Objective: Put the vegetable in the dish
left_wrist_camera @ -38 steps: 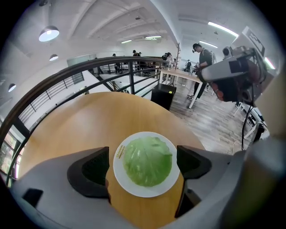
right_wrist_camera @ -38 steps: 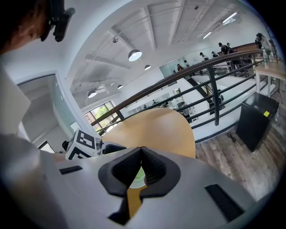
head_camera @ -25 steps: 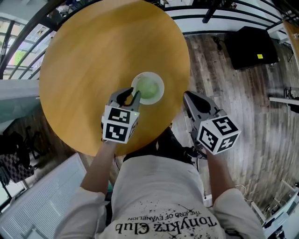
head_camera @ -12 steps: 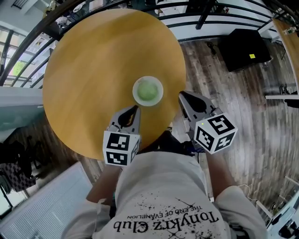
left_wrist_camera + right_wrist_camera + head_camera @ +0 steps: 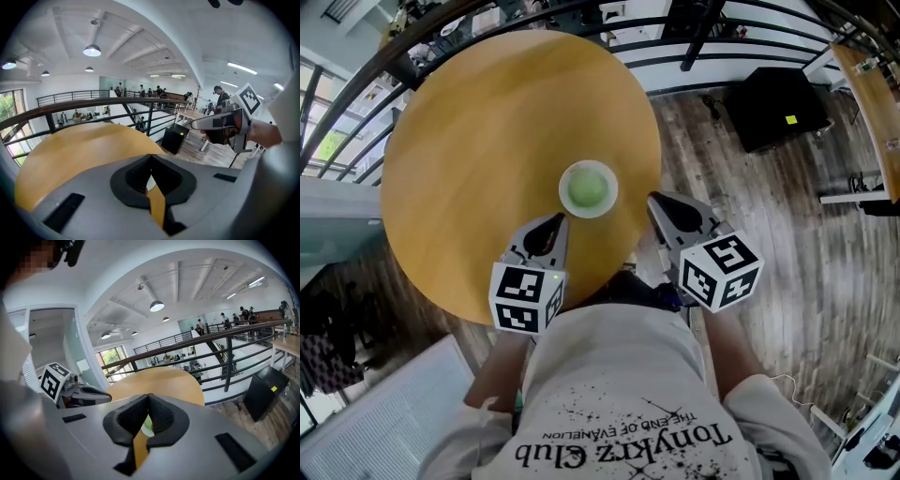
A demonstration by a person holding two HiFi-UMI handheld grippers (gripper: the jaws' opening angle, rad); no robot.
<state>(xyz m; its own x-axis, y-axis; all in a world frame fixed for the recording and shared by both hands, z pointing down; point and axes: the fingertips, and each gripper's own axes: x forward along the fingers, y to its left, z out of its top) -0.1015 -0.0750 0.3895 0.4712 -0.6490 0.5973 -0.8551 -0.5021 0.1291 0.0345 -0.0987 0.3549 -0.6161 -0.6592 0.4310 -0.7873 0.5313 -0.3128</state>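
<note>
Smooth matt wooden table (image 5: 487, 141); glossy, perhaps ceramic, dish (image 5: 565, 183).

Person in a white short-sleeved shirt (image 5: 619, 394) bearing black splatter print and black lettering. The left gripper (image 5: 557, 221) and right gripper (image 5: 654, 200): grey moulded shells with black rectangular recesses, black textured pads (image 5: 136, 176), each carrying a white cube (image 5: 525, 298) of black square markers

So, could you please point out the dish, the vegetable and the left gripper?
dish (image 5: 565, 190), head view, left part of its white rim.
vegetable (image 5: 589, 188), head view, middle of its green top.
left gripper (image 5: 559, 221), head view, tips of its shut jaws.
</note>
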